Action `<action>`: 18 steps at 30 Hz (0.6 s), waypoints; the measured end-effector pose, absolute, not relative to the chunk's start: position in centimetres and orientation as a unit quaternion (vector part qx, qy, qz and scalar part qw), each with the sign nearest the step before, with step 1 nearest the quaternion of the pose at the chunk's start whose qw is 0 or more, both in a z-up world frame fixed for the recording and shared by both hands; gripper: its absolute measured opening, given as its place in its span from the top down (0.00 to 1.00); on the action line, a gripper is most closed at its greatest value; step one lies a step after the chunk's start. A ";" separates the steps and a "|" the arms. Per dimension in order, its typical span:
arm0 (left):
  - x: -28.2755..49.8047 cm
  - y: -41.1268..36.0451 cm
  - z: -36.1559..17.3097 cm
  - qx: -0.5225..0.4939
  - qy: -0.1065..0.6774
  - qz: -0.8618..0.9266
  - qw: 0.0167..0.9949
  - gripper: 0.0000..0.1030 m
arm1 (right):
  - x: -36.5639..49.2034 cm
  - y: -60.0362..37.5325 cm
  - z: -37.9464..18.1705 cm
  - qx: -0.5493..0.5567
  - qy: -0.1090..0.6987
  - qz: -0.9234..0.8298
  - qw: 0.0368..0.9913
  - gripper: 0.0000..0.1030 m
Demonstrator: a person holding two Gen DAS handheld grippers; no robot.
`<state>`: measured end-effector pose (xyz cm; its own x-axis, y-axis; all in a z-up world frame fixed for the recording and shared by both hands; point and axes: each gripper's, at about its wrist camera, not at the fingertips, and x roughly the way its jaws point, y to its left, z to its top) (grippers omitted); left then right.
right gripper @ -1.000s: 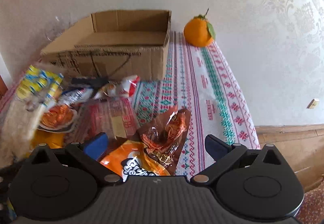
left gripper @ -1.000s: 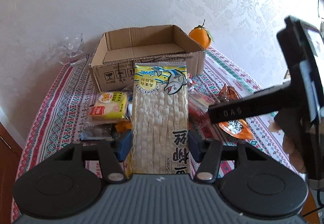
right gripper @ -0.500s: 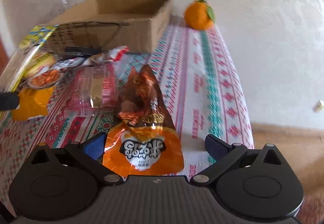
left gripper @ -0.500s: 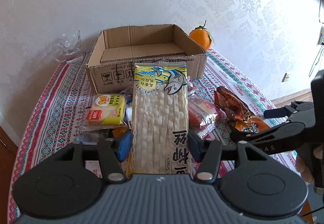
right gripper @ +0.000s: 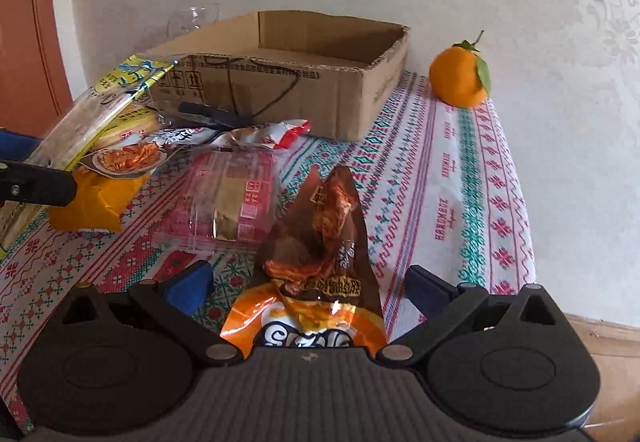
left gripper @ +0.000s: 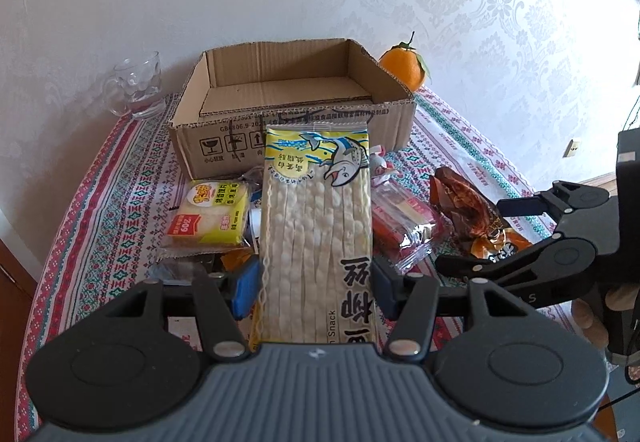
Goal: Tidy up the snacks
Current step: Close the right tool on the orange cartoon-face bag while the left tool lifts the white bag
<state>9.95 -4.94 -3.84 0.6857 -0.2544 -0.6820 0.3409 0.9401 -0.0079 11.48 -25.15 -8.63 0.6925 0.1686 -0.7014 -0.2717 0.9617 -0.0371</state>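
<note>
The left gripper [left gripper: 316,288] is clamped on a long pack of white fish strips [left gripper: 316,226], its blue pads pressed to both long edges. The pack's near end is cut off behind the gripper body, so how far back it reaches cannot be told. It is lifted above the snack pile, its far end overlapping the front wall of the cardboard box [left gripper: 296,130] in this view; whether the two touch cannot be told.

The right gripper [right gripper: 308,288] stands wide open, its fingers on either side of a brown and orange snack bag [right gripper: 320,266] that lies on the patterned tablecloth [right gripper: 452,170]. Neither finger visibly touches the bag, and the bag's near end is hidden under the gripper body.

Beneath the lifted pack, part of the pile is concealed. Visible to its left is a yellow pack of bread slices [left gripper: 210,212]; to its right, a clear red-printed packet [left gripper: 404,218]. From the right wrist view, a red and white wrapper [right gripper: 276,132] and an orange bag printed with a plate of food [right gripper: 104,182] lie in front of the box; the printing on them is too small to read.

The box interior shows only bare cardboard, though the floor behind its near wall is hidden. A glass mug [left gripper: 138,88] stands left of the box, an orange with a leaf [left gripper: 402,68] just to its right
</note>
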 end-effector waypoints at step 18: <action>9.8 -5.0 -3.5 0.071 0.361 -0.178 0.913 0.45 | 11.0 -24.7 -7.6 -0.086 0.379 0.113 0.914 0.33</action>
